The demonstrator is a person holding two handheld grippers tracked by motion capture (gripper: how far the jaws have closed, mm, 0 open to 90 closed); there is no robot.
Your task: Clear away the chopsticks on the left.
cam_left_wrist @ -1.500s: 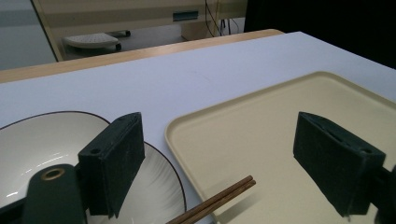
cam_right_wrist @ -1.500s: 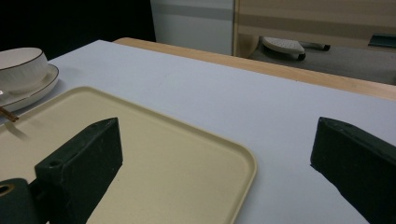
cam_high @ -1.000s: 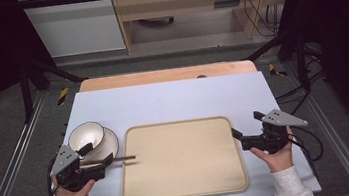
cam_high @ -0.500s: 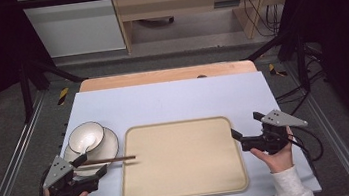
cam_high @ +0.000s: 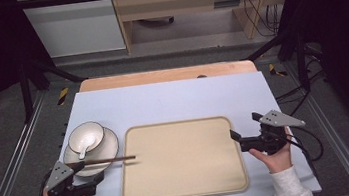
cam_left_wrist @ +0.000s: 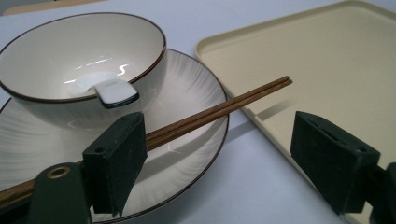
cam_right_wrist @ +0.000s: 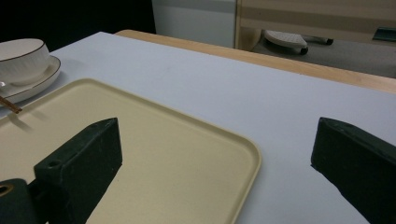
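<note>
Pale table (cam_high: 173, 103); beige tray (cam_high: 182, 160) between both spread-jawed grippers. Bowl (cam_high: 86, 136) with spoon (cam_high: 83, 150) beyond left gripper (cam_high: 93, 171); right gripper (cam_high: 233, 136).

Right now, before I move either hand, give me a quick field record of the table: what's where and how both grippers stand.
tray: beige tray at table centre, nothing on its floor
plate: white plate left of the tray
bowl: bowl sits on the plate, white spoon inside it
chopsticks: pair of chopsticks lies across the plate's near rim, tips reaching over the tray's left edge
left gripper: left gripper open, near the chopsticks' handle end, not clamped on them
right gripper: right gripper open, at the tray's right edge, holding nothing
</note>
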